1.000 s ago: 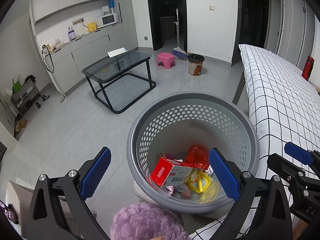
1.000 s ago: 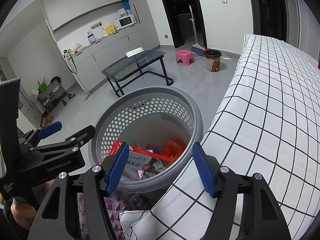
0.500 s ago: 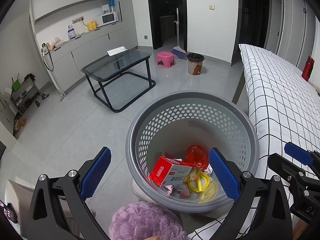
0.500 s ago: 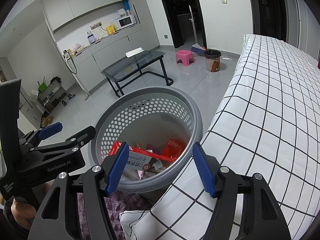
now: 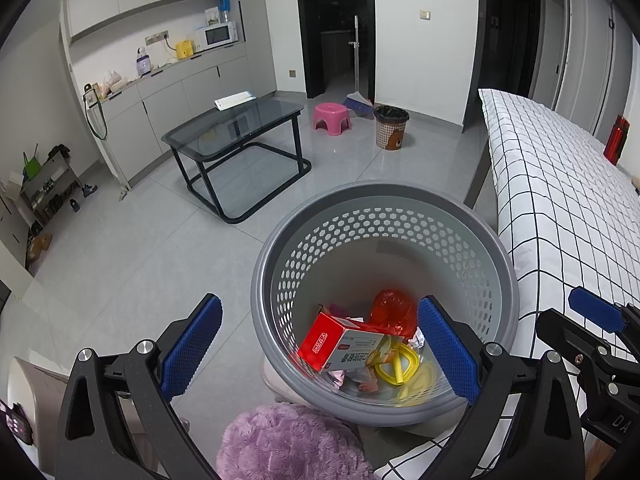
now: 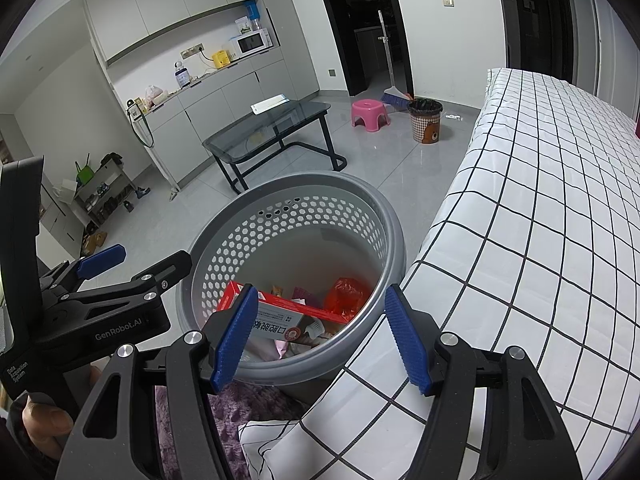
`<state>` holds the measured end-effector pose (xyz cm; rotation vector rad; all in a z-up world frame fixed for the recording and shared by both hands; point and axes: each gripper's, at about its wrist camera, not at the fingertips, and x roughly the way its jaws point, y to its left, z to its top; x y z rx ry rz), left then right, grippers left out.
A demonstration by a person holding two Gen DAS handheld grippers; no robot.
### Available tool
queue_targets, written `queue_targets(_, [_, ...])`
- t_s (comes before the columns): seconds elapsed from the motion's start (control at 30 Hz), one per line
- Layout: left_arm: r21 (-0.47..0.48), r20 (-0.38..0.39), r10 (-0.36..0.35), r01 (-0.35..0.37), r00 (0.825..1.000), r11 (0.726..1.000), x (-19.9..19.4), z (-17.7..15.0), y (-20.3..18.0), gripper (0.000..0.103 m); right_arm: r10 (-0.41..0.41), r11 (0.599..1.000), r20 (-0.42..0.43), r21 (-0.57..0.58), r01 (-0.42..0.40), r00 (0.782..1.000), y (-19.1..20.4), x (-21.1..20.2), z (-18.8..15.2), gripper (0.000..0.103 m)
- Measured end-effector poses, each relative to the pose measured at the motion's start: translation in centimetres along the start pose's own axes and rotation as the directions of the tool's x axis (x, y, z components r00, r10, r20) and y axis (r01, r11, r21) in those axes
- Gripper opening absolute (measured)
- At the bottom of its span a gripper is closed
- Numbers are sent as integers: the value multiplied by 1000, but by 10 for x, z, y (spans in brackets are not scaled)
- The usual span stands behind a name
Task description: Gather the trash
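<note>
Looking down through both wrist cameras, I saw the grey perforated basket (image 5: 384, 216) standing on the floor just beside the bed with the black-and-white checked cover (image 6: 540, 208). My left gripper (image 5: 320, 352) hung over the basket's near rim with its blue pads spread wide and nothing between them. My right gripper (image 6: 324, 336) was likewise spread and empty, poised over the gap where the basket's rim met the bed edge. The trash lay at the bottom of the basket: a red and white carton (image 5: 340, 344) on its side, a crumpled red wrapper (image 5: 390, 312) behind it, a yellow plastic piece (image 5: 400, 364) to the right of the carton, and small scraps I could not make out. A purple fluffy thing (image 5: 288, 444) sat close under the left gripper, touching or nearly touching the basket's base. Farther off on the grey tiled floor stood a glass-topped table (image 5: 236, 128), a pink stool (image 5: 331, 118), and a small checked waste bin (image 5: 391, 127) with a broom (image 5: 358, 100) just behind it. In the right view a person's hand (image 6: 44, 420) held the left gripper's handle.
</note>
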<state>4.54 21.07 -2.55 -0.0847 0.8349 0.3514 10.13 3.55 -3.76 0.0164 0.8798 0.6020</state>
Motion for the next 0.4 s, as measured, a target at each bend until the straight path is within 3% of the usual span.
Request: queue_targets(0.4, [-2, -9, 2, -2, 1000, 1000, 4, 0, -1, 96, 0, 1000, 1, 0, 0, 1000, 0, 0, 0, 63])
